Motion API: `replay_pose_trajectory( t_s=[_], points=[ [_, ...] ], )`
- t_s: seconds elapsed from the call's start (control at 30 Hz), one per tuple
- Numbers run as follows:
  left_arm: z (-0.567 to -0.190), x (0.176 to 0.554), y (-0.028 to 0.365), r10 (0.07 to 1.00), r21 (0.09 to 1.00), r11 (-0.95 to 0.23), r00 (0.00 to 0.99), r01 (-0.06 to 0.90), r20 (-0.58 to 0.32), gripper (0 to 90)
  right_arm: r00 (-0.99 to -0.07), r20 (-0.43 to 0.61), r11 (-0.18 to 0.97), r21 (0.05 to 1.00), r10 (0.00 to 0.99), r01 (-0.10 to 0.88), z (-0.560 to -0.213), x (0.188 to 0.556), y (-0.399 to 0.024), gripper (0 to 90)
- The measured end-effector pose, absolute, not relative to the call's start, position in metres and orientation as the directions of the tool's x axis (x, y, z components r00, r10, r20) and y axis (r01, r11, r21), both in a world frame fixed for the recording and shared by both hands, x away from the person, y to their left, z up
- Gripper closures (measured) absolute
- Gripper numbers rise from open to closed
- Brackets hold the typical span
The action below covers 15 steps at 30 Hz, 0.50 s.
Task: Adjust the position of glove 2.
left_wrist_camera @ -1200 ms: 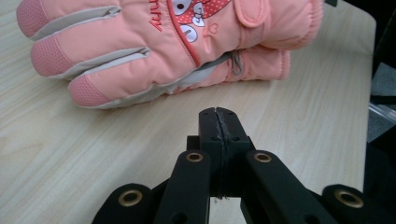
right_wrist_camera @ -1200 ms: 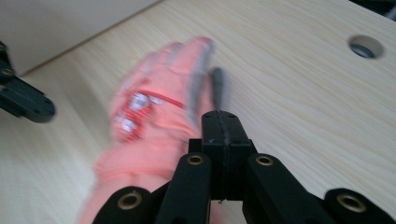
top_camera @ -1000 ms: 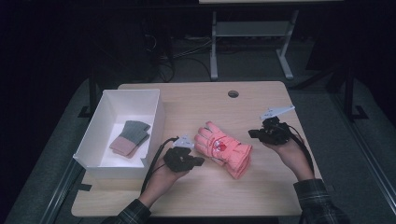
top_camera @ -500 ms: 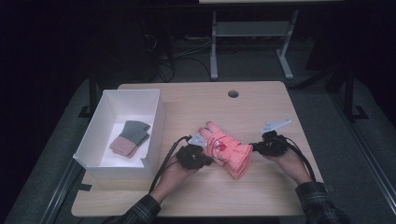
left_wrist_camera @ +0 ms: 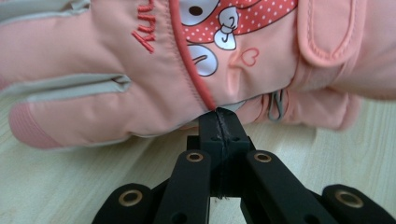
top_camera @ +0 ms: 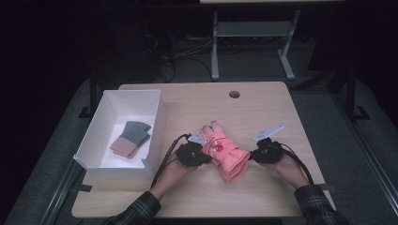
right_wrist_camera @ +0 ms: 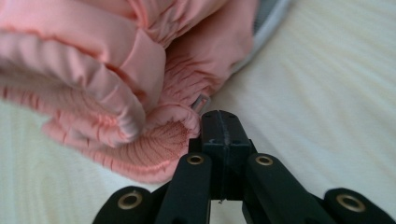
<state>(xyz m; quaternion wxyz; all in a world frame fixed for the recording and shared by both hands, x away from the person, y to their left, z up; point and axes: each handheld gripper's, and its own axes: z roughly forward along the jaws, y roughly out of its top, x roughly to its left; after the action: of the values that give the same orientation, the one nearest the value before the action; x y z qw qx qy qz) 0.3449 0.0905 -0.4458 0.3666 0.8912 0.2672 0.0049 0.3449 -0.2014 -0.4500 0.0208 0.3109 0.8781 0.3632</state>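
Note:
A pink padded glove (top_camera: 224, 150) with a cartoon patch lies on the wooden table (top_camera: 197, 103), fingers pointing away. My left gripper (top_camera: 205, 157) rests low at the glove's left side. In the left gripper view its jaws (left_wrist_camera: 219, 112) are pressed together, tips touching the glove's (left_wrist_camera: 140, 70) lower edge near a small metal clip, with nothing between them. My right gripper (top_camera: 252, 157) is at the cuff end on the right. There too the jaws (right_wrist_camera: 219, 114) are shut, tips against the ribbed pink cuff (right_wrist_camera: 140, 149).
A white open box (top_camera: 155, 126) stands at the table's left and holds a folded grey and pink knitted pair (top_camera: 131, 139). A round cable hole (top_camera: 234, 94) is near the far edge. Dark floor and a desk frame lie beyond.
Both hands have closed in on the glove. The left gripper slid right to its side. The right gripper came down from above the table to the cuff.

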Motion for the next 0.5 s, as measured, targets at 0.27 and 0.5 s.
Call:
replay_pose_trajectory(
  t_s=[0.27,0.5],
  points=[
    [-0.447,0.347,0.095,0.478,0.65,-0.583,0.853,0.488,-0.212,89.6,-0.834,0.204,0.57,0.646,0.512,0.508,-0.451,0.327,-0.187,90.0],
    [-0.448,0.349,0.097,0.456,0.643,-0.587,0.857,0.492,-0.239,89.6,-0.859,0.224,0.588,0.648,0.46,0.484,-0.452,0.309,-0.172,90.0]
  ],
)
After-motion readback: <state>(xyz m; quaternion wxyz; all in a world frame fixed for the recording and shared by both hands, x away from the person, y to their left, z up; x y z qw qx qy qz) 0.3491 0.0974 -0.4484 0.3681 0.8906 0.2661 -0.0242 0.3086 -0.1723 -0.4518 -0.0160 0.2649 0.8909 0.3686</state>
